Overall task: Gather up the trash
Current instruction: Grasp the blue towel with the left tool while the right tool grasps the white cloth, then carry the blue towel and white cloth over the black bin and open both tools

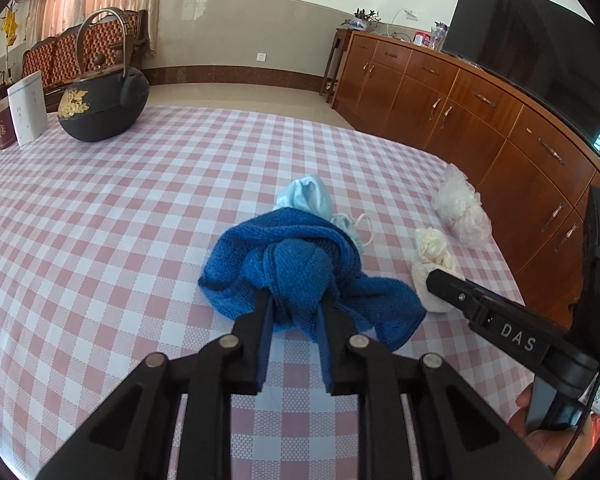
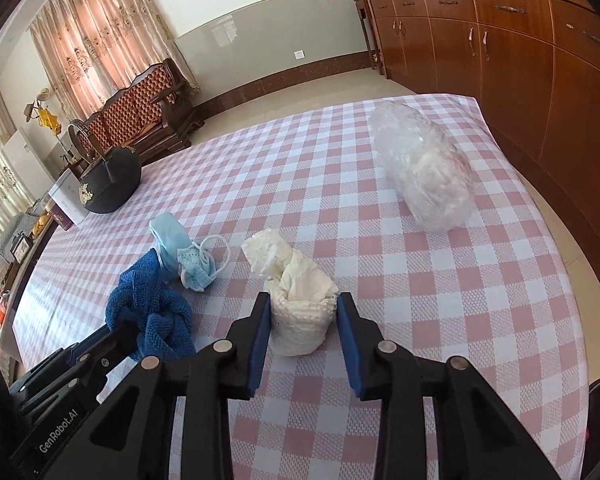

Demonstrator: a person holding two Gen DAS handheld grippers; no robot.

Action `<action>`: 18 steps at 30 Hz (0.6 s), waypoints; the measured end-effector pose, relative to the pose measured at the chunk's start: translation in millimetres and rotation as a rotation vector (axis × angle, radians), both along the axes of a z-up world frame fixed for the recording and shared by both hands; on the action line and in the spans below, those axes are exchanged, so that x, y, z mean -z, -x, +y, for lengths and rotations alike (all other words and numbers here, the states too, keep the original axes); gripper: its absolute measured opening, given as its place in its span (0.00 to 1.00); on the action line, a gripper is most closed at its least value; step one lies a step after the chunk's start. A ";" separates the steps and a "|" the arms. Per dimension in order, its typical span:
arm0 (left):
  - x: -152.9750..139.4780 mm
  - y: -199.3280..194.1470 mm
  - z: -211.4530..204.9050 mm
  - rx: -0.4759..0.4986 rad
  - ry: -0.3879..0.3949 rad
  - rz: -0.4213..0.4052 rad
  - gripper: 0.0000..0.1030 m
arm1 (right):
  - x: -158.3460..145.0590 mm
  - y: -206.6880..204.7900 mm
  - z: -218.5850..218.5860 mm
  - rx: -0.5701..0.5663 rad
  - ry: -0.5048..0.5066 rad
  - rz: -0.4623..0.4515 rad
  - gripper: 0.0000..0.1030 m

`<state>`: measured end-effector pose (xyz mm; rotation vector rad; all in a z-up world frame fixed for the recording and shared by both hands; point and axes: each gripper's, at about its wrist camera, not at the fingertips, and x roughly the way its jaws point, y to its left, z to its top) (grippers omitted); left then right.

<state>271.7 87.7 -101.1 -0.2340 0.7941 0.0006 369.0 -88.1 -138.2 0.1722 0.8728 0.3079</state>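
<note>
Behind the bench (image 1: 100, 208), with its pink-and-white checked cloth: wooden cabinets (image 1: 460, 104), dark screen (image 1: 532, 48), curtains. Nothing collected yet, by appearance; no bin visible. On the cloth, far off: black kettle (image 1: 104, 108). At the far right edge: clear plastic bag (image 2: 424, 168). Left tongs (image 1: 296, 300) clenched on blue cloth (image 1: 300, 264). Right tongs (image 2: 303, 312) closed against cream paper wad (image 2: 296, 312). Between, untouched: light blue mask (image 2: 188, 256).

both grippers are black plastic linkages with round silver rivets and blue pads on the fingers; right gripper (image 2: 303, 314) reads "das", left gripper (image 1: 296, 304) "genrobot.ai".
</note>
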 end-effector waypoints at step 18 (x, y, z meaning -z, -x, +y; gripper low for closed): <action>-0.6 -2.7 1.1 -0.076 -0.031 0.010 0.70 | -2.0 24.4 -20.0 0.063 -0.001 0.007 0.45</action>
